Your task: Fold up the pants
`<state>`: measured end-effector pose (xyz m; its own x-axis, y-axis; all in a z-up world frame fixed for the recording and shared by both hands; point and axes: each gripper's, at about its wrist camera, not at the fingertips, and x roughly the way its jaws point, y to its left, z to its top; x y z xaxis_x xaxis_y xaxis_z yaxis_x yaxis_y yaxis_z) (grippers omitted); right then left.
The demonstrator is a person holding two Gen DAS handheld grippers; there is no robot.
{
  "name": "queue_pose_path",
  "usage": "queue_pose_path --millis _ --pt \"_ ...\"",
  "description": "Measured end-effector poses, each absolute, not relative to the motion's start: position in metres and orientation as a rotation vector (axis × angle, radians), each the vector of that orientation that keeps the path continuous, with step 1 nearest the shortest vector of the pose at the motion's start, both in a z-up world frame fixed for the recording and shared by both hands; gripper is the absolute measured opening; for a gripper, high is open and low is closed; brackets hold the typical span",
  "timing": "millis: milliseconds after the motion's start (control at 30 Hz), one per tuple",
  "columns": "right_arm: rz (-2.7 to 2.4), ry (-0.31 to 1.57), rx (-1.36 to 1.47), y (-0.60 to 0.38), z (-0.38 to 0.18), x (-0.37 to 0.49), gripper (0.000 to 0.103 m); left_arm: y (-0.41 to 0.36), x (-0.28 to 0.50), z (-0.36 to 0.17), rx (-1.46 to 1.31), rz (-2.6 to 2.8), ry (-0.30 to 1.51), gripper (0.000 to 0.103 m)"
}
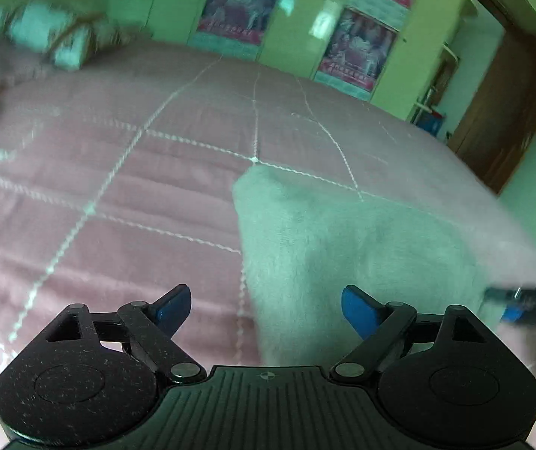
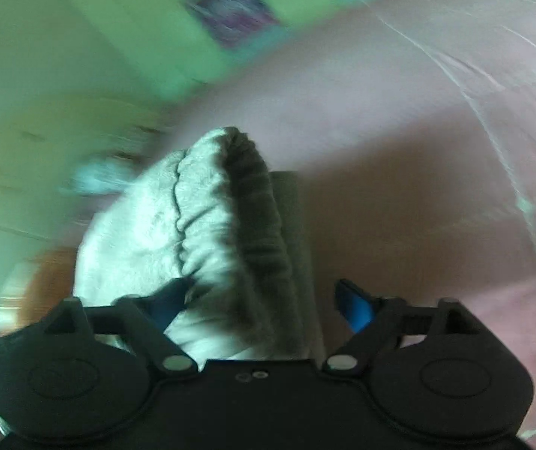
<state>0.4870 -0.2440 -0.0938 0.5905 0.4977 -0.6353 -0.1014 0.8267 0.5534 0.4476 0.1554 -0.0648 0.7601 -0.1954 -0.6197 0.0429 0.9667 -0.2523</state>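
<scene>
The pale grey fleece pants [image 1: 343,247] lie on the pink bedspread [image 1: 118,187], stretching from below my left gripper toward the bed's middle. My left gripper [image 1: 266,309] is open, its blue fingertips [image 1: 358,309] spread above the near end of the pants, holding nothing. In the right wrist view the bunched elastic waistband of the pants [image 2: 208,210] rises between the spread blue fingertips [image 2: 354,309] of my right gripper [image 2: 260,305], which is open; the cloth touches the left finger. The view is blurred. My right gripper also shows at the left view's right edge [image 1: 523,300].
The bedspread [image 2: 418,150] has white stitched lines. Pillows [image 1: 50,33] lie at the far left of the bed. Green cupboards with posters [image 1: 241,3] stand behind it. A brown door [image 1: 508,112] is at the right.
</scene>
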Motion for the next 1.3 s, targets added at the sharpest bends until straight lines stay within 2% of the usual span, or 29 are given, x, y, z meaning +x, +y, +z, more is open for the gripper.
queue_pose_path --millis 100,133,167,200,233,533,600,633,667,900,1100,1300 --pt "0.374 0.768 0.481 -0.241 -0.086 0.474 0.069 0.137 0.438 -0.076 -0.14 -0.116 0.7 0.086" --pt "0.386 0.747 0.469 -0.238 -0.086 0.471 0.078 0.132 0.44 -0.082 -0.122 -0.094 0.73 0.087" --pt "0.39 0.76 0.441 -0.233 -0.09 0.471 0.078 0.132 0.445 -0.086 -0.13 -0.073 0.759 0.088" --pt "0.368 0.808 0.394 -0.231 -0.098 0.476 0.077 0.135 0.446 -0.087 -0.163 -0.053 0.759 0.096" --pt "0.352 0.856 0.356 -0.226 -0.107 0.48 0.08 0.137 0.444 -0.088 -0.185 -0.036 0.755 0.099" --pt "0.382 0.816 0.354 -0.229 -0.078 0.434 0.087 0.132 0.409 -0.065 -0.197 0.006 0.749 0.099" --pt "0.39 0.803 0.353 -0.228 -0.067 0.412 0.09 0.127 0.395 -0.061 -0.174 0.01 0.735 0.099" --pt "0.388 0.796 0.344 -0.222 -0.063 0.405 0.096 0.123 0.385 -0.058 -0.16 0.007 0.734 0.099" --pt "0.389 0.793 0.333 -0.221 -0.058 0.391 0.097 0.118 0.374 -0.055 -0.153 0.003 0.733 0.099" --pt "0.399 0.759 0.324 -0.218 -0.03 0.306 0.097 0.089 0.284 -0.025 -0.129 -0.003 0.698 0.1" --pt "0.349 0.656 0.181 -0.223 -0.006 0.208 0.097 0.074 0.199 -0.007 -0.08 -0.003 0.651 0.103" --pt "0.292 0.564 0.176 -0.246 0.005 0.123 0.097 0.056 0.126 0.007 -0.023 0.021 0.595 0.103"
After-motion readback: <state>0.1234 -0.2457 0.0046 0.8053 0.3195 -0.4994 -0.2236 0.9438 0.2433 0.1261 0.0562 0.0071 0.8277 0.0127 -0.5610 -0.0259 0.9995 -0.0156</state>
